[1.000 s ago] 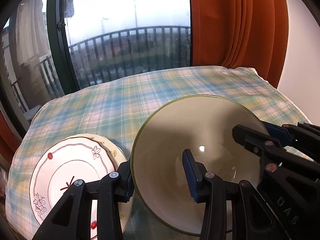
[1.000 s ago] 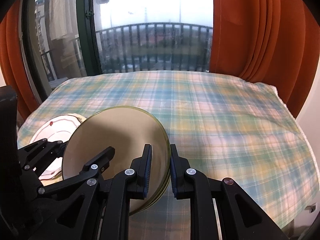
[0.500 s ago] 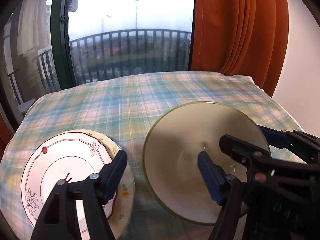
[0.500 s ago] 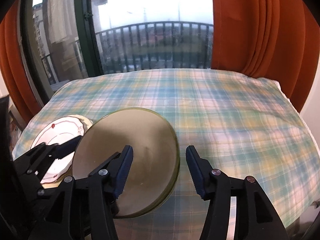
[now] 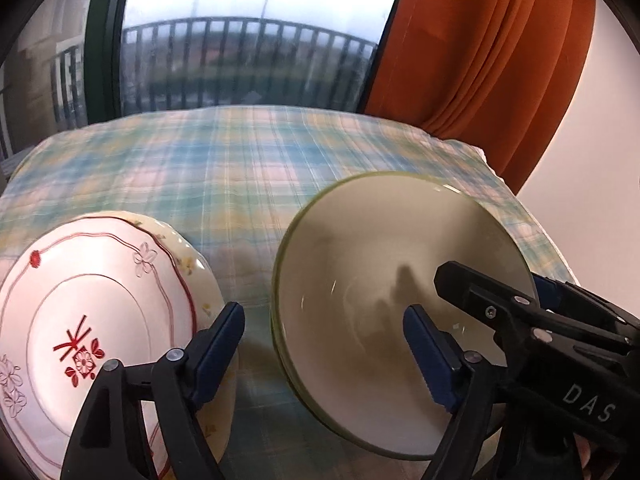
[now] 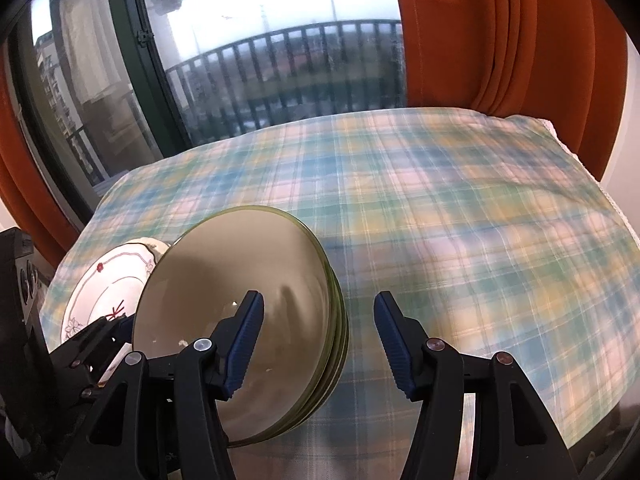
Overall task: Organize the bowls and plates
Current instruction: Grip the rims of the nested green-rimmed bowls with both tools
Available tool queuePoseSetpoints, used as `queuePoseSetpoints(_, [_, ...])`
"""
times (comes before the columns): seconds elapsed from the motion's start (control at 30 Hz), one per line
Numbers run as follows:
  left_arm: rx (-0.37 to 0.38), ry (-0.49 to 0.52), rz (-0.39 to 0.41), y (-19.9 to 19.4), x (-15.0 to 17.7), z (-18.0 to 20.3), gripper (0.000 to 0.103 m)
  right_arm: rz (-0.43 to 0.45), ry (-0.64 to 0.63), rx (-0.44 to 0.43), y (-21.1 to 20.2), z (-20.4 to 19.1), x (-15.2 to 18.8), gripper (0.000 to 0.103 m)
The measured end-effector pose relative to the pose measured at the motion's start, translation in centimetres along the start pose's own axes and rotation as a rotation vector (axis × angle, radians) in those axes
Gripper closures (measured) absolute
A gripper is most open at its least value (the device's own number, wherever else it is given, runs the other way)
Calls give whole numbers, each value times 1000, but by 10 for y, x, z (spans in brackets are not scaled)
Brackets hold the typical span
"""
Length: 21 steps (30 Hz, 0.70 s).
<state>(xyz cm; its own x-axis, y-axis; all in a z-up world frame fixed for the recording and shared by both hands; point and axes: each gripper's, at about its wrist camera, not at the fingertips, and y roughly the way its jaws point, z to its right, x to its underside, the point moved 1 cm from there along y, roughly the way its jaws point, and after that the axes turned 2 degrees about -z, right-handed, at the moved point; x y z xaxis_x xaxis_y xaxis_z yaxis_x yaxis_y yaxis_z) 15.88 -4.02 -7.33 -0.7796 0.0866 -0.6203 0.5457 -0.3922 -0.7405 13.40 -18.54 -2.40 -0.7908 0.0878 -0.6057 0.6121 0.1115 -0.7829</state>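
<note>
A stack of cream bowls with green rims [image 5: 384, 280] [image 6: 248, 292] rests on the plaid tablecloth [image 5: 240, 168]. To its left lies a stack of white plates, the top one with red line and flower pattern [image 5: 92, 312] [image 6: 108, 296]. My left gripper [image 5: 324, 344] is open, its jaws straddling the bowl's left rim, one finger over the plate, one inside the bowl. My right gripper [image 6: 318, 340] is open, straddling the bowls' right rim. Neither holds anything.
The tablecloth [image 6: 460, 220] spreads far and right of the dishes. A window with a balcony railing [image 6: 288, 80] stands behind the table. Orange curtains [image 5: 488, 48] hang at the right. The table's right edge [image 6: 616, 216] drops off near a white wall.
Both grippers went from shut on the top bowl's rim to open and have pulled back a little. The bowl now rests on the stack.
</note>
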Motion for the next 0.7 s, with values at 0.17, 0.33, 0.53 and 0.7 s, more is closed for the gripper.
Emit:
queuePoseSetpoints(0.17, [40,1,-45,7,0,2,30,-12,8,24,4,1,1,41])
queuePoseSetpoints(0.33, [38,8,-52,9,-1,5,33,-46,70,-7,10,8,3,41])
queuePoseSetpoints(0.53, [2,-3,-81,12,-3,4,35,-61,88,-21,15,10,3,41])
queuePoseSetpoints(0.7, [-39,-25,-105,13,-4,5,37,-96,112,-56,23,15,2,41])
